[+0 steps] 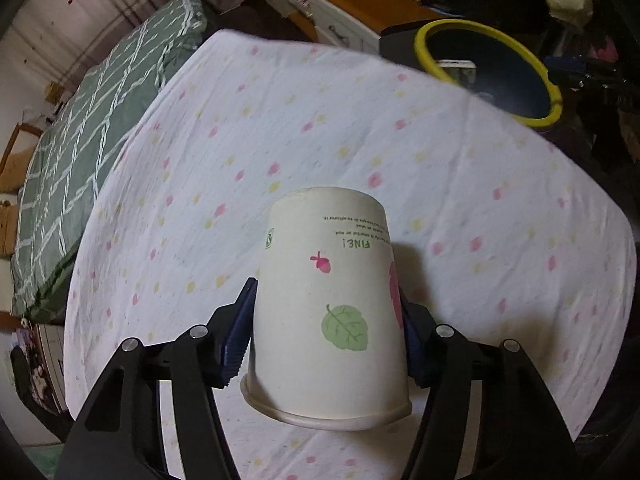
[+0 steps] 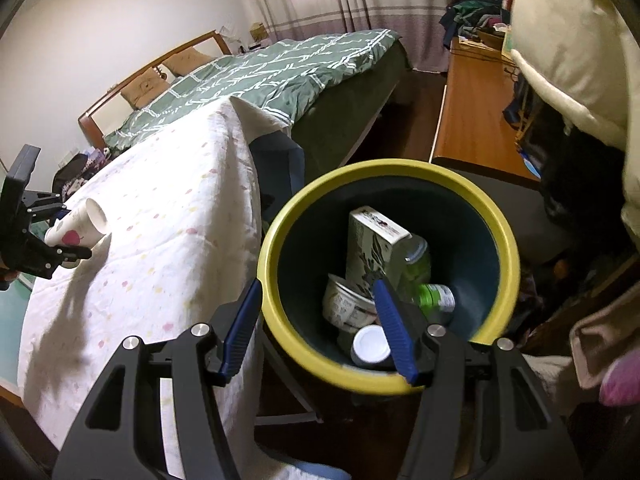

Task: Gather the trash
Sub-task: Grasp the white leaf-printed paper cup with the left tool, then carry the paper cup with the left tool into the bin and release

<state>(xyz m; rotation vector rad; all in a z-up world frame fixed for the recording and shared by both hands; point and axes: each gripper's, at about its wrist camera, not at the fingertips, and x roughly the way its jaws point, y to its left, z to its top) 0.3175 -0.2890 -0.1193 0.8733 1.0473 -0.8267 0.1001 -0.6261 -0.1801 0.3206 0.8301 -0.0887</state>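
Note:
My left gripper (image 1: 326, 312) is shut on a white paper cup (image 1: 328, 320) with a green leaf and pink prints, held on its side above the table covered by a white spotted cloth (image 1: 280, 128). The cup (image 2: 78, 228) and left gripper (image 2: 60, 236) also show at the left of the right wrist view. My right gripper (image 2: 318, 308) is open and empty, just above the near rim of a yellow-rimmed dark bin (image 2: 508, 240). The bin holds a carton (image 2: 372, 244), a green bottle (image 2: 424, 280) and round tubs (image 2: 348, 304). The bin (image 1: 548, 92) sits past the table's far right edge.
A bed with a green checked duvet (image 2: 280, 68) lies behind the table. A wooden desk (image 2: 476, 120) with clothes stands right of the bin. A cream cushion (image 2: 568, 52) hangs at upper right. Clutter lies on the floor at right.

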